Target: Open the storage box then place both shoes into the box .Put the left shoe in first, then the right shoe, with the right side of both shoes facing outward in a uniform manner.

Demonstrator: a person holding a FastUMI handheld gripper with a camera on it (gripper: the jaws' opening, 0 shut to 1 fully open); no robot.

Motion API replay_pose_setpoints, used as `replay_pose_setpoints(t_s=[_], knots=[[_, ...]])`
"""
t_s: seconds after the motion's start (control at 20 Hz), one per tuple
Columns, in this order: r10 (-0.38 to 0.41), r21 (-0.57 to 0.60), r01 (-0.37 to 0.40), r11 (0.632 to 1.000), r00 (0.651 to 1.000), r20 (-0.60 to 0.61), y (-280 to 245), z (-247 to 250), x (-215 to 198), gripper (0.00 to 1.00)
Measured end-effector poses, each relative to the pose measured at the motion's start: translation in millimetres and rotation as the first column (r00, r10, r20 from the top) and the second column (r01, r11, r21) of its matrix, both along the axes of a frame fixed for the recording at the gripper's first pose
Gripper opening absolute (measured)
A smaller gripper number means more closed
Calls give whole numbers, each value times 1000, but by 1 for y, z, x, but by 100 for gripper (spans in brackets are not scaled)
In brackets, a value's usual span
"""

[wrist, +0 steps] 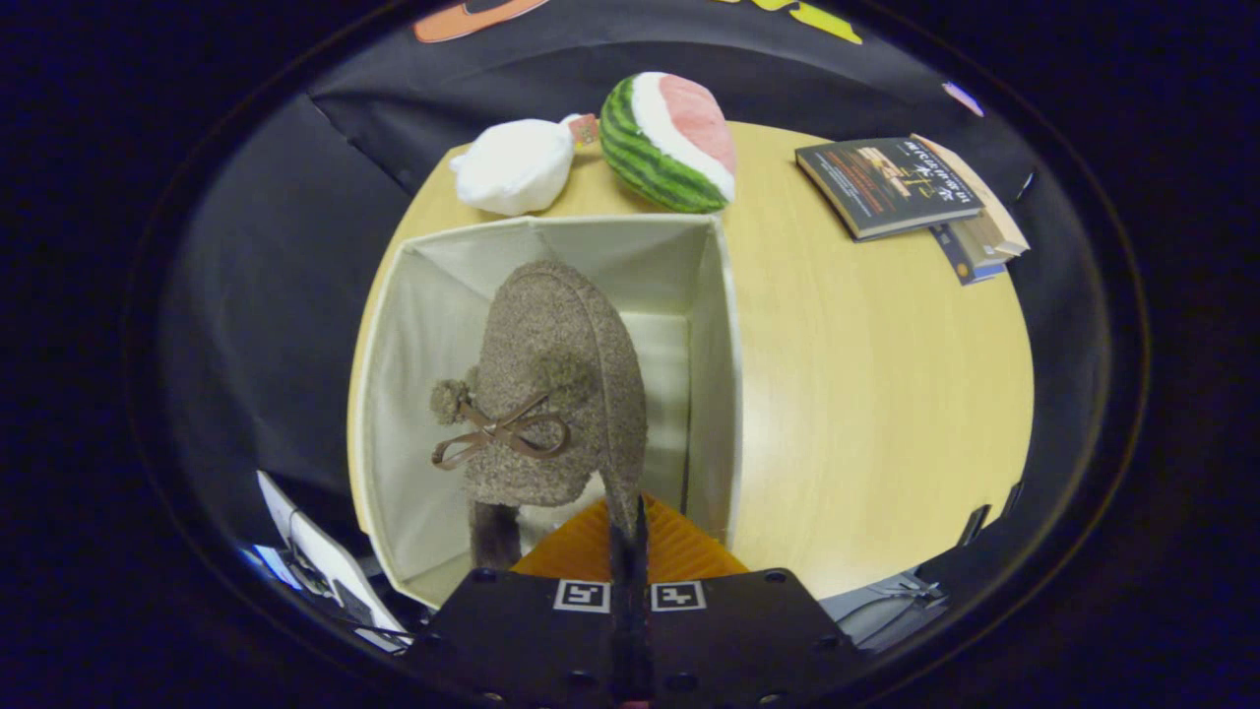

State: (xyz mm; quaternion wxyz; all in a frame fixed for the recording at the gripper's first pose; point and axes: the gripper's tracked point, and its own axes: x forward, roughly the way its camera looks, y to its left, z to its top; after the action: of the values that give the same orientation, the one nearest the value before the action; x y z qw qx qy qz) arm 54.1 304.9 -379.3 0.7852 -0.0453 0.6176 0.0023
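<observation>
Already the storage box (433, 295) stands open on the counter (866, 394), and the tongs (628, 522) are clenched on the thin edge of a fuzzy brown shoe (556, 384) with a bow, holding it over the box's open mouth. I cannot see a second shoe inside the box, so this looks like the first placement, not yet released. By that reading, the other shoe is left to do.

Claw-mounted camera looks steeply down, close over box (551, 246).
</observation>
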Motion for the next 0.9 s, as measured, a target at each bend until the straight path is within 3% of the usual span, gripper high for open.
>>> replay_pose_setpoints(t_s=[0.25,0.6,0.65,0.8,0.9], knots=[[-137,-70,140,988,990,42,-4,-18,17,1],[-124,-97,126,987,992,23,1,-29,20,5],[-122,-87,124,988,992,30,1,-27,21,12],[-112,-20,112,993,994,6,11,-24,15,15],[-93,22,92,995,995,26,19,-12,12,28]])
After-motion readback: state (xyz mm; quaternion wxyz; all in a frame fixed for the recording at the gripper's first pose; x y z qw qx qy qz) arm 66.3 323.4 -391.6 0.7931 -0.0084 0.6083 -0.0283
